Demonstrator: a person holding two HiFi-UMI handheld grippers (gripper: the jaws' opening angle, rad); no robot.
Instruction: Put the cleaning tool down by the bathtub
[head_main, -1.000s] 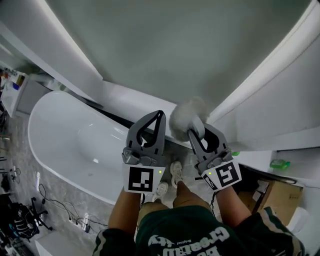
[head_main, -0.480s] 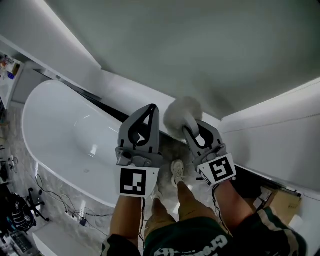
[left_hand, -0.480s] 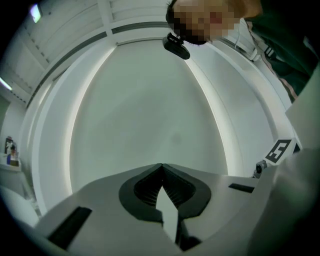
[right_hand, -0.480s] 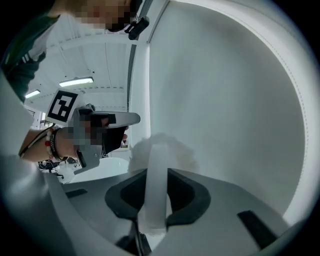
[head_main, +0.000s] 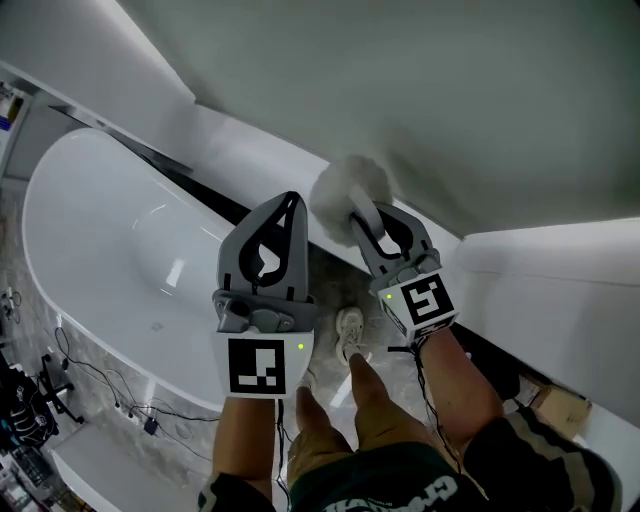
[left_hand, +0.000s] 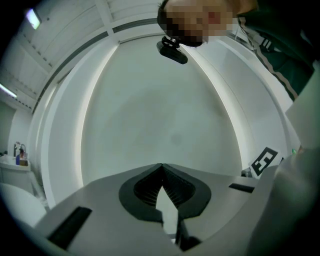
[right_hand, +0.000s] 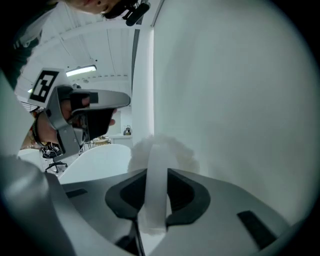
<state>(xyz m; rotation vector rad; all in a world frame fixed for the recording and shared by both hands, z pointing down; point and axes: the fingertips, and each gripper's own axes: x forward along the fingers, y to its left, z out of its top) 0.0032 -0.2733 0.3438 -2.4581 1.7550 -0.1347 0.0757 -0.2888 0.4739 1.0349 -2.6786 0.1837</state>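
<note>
The cleaning tool (head_main: 345, 200) is a fluffy white duster head on a flat white handle (right_hand: 156, 185). My right gripper (head_main: 375, 225) is shut on that handle, and the fluffy head (right_hand: 165, 152) stands past the jaws, close to the pale wall. My left gripper (head_main: 290, 205) is beside it on the left, jaws shut with nothing between them, held up in the air. The white bathtub (head_main: 110, 250) lies below and to the left of both grippers. In the left gripper view my left gripper (left_hand: 161, 172) faces the bare wall.
A white ledge (head_main: 250, 165) runs behind the tub along the wall. The floor (head_main: 70, 400) by the tub's near side is grey marble with cables (head_main: 120, 410). The person's shoes (head_main: 350, 335) stand on the floor between tub and a white counter (head_main: 560, 300).
Both grippers and the duster have shifted left and a little up in the head view, and the view has swung so the tub sits further left. The grip has stayed the same.
</note>
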